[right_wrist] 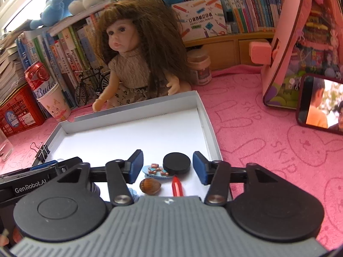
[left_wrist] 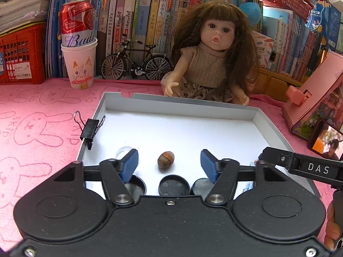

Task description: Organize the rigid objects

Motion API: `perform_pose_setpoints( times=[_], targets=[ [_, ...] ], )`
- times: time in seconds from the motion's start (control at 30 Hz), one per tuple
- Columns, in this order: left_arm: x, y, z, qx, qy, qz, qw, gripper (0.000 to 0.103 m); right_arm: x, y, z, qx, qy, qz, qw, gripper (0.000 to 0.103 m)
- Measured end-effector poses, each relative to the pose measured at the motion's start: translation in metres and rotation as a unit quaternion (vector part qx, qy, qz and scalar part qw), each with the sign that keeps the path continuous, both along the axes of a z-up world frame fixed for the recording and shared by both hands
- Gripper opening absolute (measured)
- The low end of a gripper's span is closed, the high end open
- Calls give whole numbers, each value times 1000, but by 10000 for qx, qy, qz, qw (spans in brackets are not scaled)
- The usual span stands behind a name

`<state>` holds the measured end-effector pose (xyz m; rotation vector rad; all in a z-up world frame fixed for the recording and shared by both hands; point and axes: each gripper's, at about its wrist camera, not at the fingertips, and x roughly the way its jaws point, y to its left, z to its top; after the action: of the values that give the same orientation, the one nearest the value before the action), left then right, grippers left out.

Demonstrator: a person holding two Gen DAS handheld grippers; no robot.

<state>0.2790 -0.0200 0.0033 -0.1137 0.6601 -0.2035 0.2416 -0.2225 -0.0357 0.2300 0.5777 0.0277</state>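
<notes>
A shallow white tray [left_wrist: 120, 101] lies on the pink cloth; it also shows in the right wrist view [right_wrist: 205, 115]. My left gripper [left_wrist: 169, 162] is open and empty over the tray's near part, with a brown hazelnut [left_wrist: 165, 159] between its fingers and three black round caps [left_wrist: 174, 185] just below. A black binder clip [left_wrist: 91, 128] is clipped on the tray's left rim. My right gripper [right_wrist: 167, 167] is open and empty over a black disc [right_wrist: 176, 163], a blue bear clip [right_wrist: 156, 170], a hazelnut [right_wrist: 150, 186] and a red pencil-shaped piece [right_wrist: 177, 186].
A doll [left_wrist: 212, 51] sits behind the tray. A paper cup [left_wrist: 80, 64] holding a red can, a model bicycle [left_wrist: 137, 61], red crates and books line the back. A pink toy house [left_wrist: 317, 94] and a phone [right_wrist: 321, 105] stand at the right.
</notes>
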Motion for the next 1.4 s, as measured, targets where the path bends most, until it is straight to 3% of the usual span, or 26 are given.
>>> perform_pose_setpoints(
  times=[0.13, 0.33, 0.7, 1.4],
  targets=[
    [-8, 0, 6, 8, -99, -22, 9999, 79, -7, 3, 4, -128, -72, -22, 9999, 80],
    [-22, 0, 14, 101, -193, -85, 9997, 83, -17, -3, 7, -43, -121, -92, 9999, 87],
    [-48, 2, 22, 205, -301, -88, 9993, 84, -40, -5, 12, -10, -261, -24, 9997, 89],
    [-115, 10, 19, 610, -439, -177, 9970, 85, -96, 1, 2, -565, -344, -55, 9978, 96]
  ],
)
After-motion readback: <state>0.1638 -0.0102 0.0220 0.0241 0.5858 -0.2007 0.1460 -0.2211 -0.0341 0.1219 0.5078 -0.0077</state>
